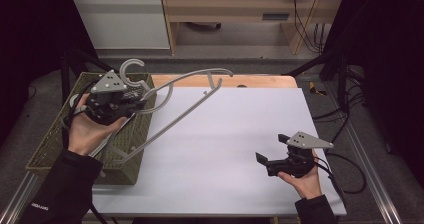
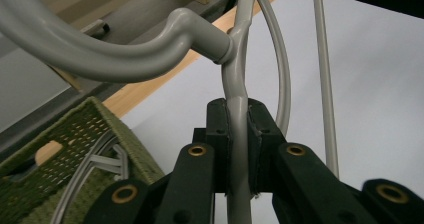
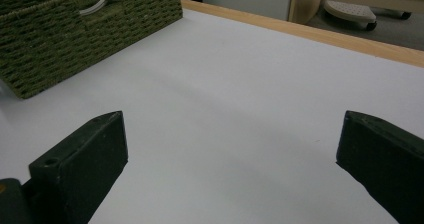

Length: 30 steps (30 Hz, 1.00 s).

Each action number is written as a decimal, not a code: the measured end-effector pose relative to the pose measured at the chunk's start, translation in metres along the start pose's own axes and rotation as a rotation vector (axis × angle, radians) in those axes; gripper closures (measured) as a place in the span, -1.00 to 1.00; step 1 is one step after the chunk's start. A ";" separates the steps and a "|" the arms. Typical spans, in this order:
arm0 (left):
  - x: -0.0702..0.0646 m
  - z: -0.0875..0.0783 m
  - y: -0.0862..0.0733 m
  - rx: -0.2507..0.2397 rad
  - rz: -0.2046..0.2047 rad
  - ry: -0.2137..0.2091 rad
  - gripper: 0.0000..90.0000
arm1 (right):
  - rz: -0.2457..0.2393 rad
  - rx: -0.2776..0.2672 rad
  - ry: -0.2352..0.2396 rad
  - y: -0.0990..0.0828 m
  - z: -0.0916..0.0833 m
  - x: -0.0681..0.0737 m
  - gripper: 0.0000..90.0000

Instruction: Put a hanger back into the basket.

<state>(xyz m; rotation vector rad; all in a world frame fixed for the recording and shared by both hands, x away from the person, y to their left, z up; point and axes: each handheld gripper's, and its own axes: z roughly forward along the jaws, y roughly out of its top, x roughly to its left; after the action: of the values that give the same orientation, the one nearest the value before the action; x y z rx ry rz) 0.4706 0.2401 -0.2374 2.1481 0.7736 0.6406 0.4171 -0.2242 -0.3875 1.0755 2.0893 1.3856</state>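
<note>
A grey plastic hanger (image 1: 190, 101) hangs tilted in the air over the left part of the white table (image 1: 225, 134), its hook (image 1: 131, 64) up at the left. My left gripper (image 1: 137, 95) is shut on it just below the hook, above the green woven basket (image 1: 55, 139). In the left gripper view the hanger's neck (image 2: 237, 84) is pinched between the pads of the left gripper (image 2: 239, 119). My right gripper (image 1: 271, 148) rests low near the table's front right, open, with nothing between its fingers (image 3: 85, 149).
Inside the basket (image 2: 85, 129) lies at least one more grey hanger (image 2: 95, 159). The basket (image 3: 90, 34) stands at the table's left edge. A wooden strip (image 1: 225, 80) runs along the far edge, with shelving and cables beyond.
</note>
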 end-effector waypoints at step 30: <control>0.105 -0.027 -0.052 0.083 -0.087 0.177 0.84 | 0.000 0.018 -0.002 -0.003 0.003 -0.002 -0.98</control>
<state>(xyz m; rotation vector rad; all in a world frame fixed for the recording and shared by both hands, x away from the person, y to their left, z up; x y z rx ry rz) 0.5092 0.3537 -0.2421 2.1394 0.9992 0.7727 0.4197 -0.2247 -0.3913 1.0834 2.1045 1.3668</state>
